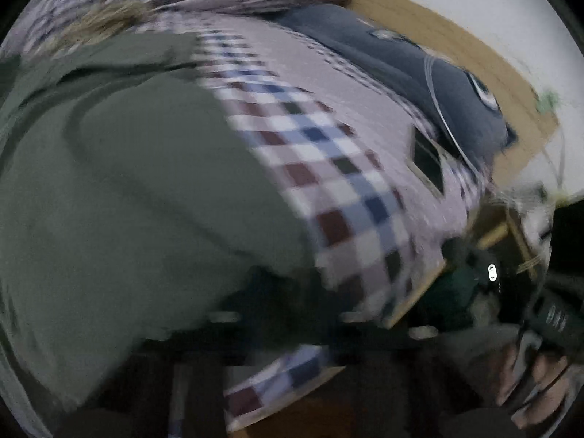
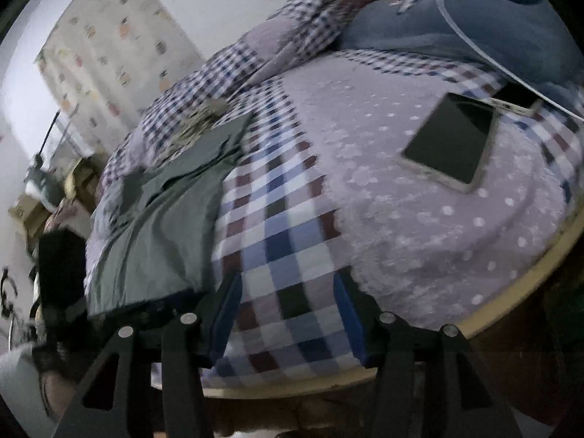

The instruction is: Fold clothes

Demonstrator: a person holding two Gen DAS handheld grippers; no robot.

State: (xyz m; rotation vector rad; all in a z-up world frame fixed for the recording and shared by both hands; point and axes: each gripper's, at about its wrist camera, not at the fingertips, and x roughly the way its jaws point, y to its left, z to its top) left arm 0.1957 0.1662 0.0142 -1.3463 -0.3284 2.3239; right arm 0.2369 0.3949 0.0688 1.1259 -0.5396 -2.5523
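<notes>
Bedding in a purple, blue and maroon check covered a bed (image 2: 518, 281) with a pale wooden frame. A grey-green garment (image 2: 157, 226) lay spread on the bedspread (image 2: 277, 219) toward the left side of the right wrist view, its near edge reaching the front edge of the mattress. In the left wrist view the same garment (image 1: 138, 189) filled the left half of the blurred picture, very close to the lens.

The right tool (image 2: 288, 314) hovered at the front edge of the bed with its blue-padded fingers (image 2: 230, 314) spread apart and nothing between them; checked bedspread showed through the gap. The garment's near edge sat just beside the left-hand finger.

The left tool (image 1: 284, 317) appeared only as dark blurred shapes at the bottom of its own view, and whether it was spread or pinching the cloth could not be told. A person's hand (image 1: 536, 376) gripping a handle showed at the lower right of that view.

A smartphone (image 2: 452, 142) lay face up on the dotted lilac part of the bedspread, well apart from the garment. A dark blue cushion (image 2: 471, 33) with white piping rested at the head of the bed. A curtain (image 2: 106, 47) with a small printed pattern hung on the far wall.
</notes>
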